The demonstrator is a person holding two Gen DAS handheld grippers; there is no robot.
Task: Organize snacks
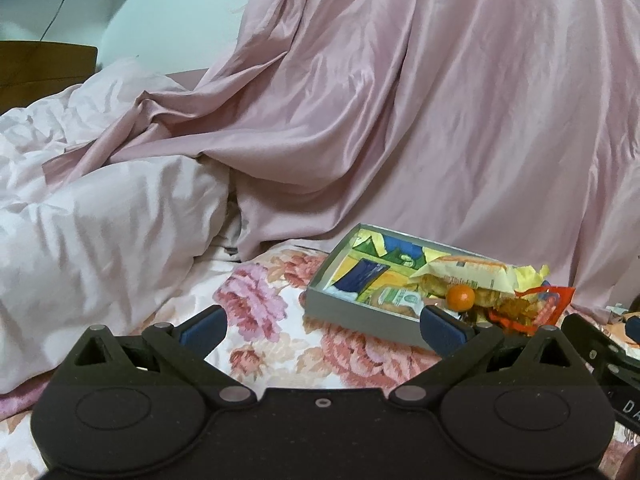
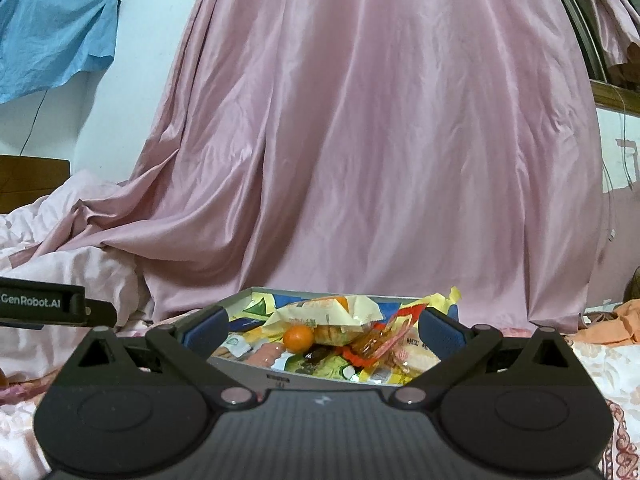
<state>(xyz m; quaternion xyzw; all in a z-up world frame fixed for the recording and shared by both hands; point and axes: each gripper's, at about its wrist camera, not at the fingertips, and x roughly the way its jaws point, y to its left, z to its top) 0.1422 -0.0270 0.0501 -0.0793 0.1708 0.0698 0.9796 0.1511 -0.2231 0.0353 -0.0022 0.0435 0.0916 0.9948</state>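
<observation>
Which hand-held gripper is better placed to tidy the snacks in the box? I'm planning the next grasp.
Right, probably. The right hand-held gripper is open and faces the snack box squarely, framing the small orange. The left hand-held gripper sits off to the box's side.

The box [image 2: 248,372] lies on the bedspread [image 1: 272,304], in front of the hanging curtain [image 2: 380,140]. Snack packets [image 2: 324,312] and a small round fruit [image 2: 298,338] lie in the box. A rumpled quilt [image 1: 100,216] lies left of the box.
</observation>
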